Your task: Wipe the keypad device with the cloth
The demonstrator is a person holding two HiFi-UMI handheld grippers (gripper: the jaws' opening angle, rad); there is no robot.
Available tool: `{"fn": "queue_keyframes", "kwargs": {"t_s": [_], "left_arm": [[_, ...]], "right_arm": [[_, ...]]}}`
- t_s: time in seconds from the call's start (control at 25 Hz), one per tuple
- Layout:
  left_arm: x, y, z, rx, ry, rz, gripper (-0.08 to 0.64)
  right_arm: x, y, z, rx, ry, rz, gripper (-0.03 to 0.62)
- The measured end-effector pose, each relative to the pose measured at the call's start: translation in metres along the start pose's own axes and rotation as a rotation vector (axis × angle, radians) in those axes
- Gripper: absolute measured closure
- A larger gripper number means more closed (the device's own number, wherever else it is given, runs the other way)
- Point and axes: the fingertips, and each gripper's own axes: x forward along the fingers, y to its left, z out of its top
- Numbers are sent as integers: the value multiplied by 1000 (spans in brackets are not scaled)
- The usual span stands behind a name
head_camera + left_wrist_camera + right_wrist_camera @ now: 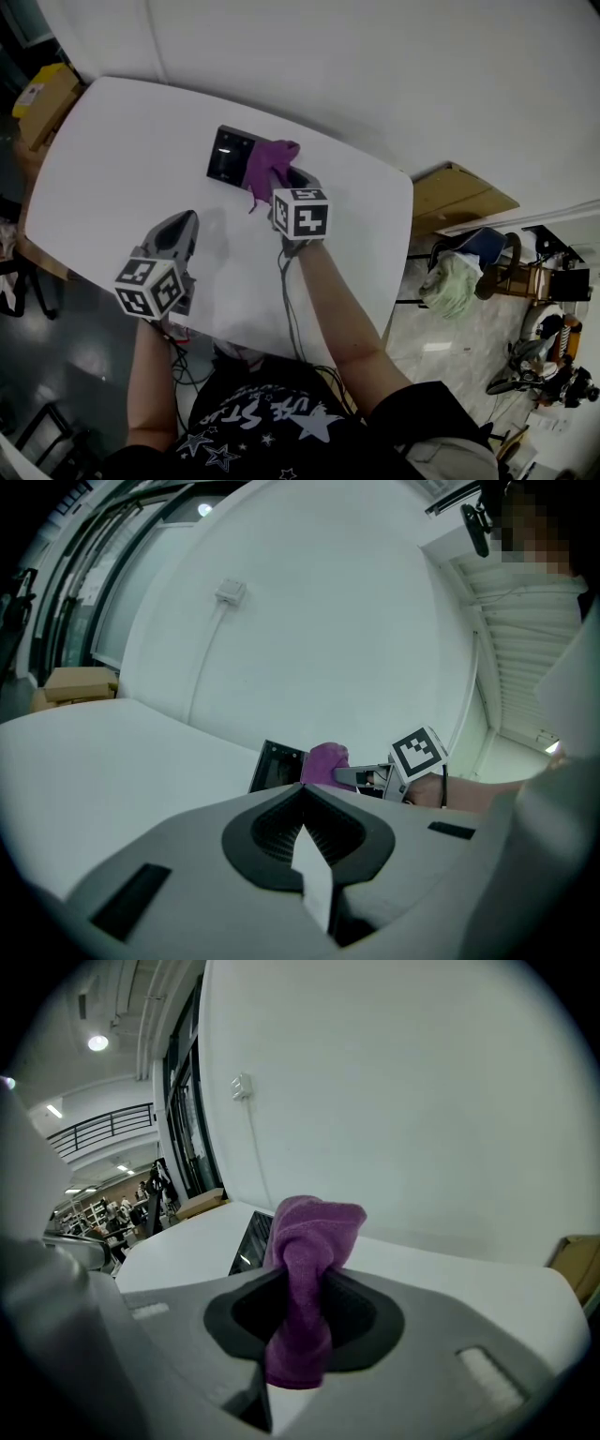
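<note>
A black keypad device (230, 156) lies on the white table (112, 178), toward its far side. My right gripper (284, 178) is shut on a purple cloth (269, 165), and the cloth hangs over the device's right edge. In the right gripper view the cloth (307, 1283) is pinched between the jaws, with the device (249, 1238) just beyond it on the left. My left gripper (180, 228) is shut and holds nothing; it hovers over the table nearer the person, left of the right gripper. In the left gripper view the device (277, 766), the cloth (325, 762) and the right gripper (380, 775) lie ahead.
A white wall rises behind the table. Cardboard boxes (42, 98) stand off the table's far left corner, and a flat cardboard sheet (459, 195) lies on the floor to the right. Chairs and clutter (511, 272) fill the right side. Cables (291, 309) trail along the right forearm.
</note>
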Motion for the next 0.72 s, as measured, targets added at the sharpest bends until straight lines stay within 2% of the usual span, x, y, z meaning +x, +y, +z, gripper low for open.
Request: {"fn": "queue_keyframes", "kwargs": {"t_s": [0.36,0.72], "left_arm": [[-18,-7,-7,-9,-23,-7,552],[-88,-14,-15,15,-57,-22,552]], "right_arm": [[-29,6,2,-17,-37,-12,494],[-91,54,6,-31,-103,-39,494]]}}
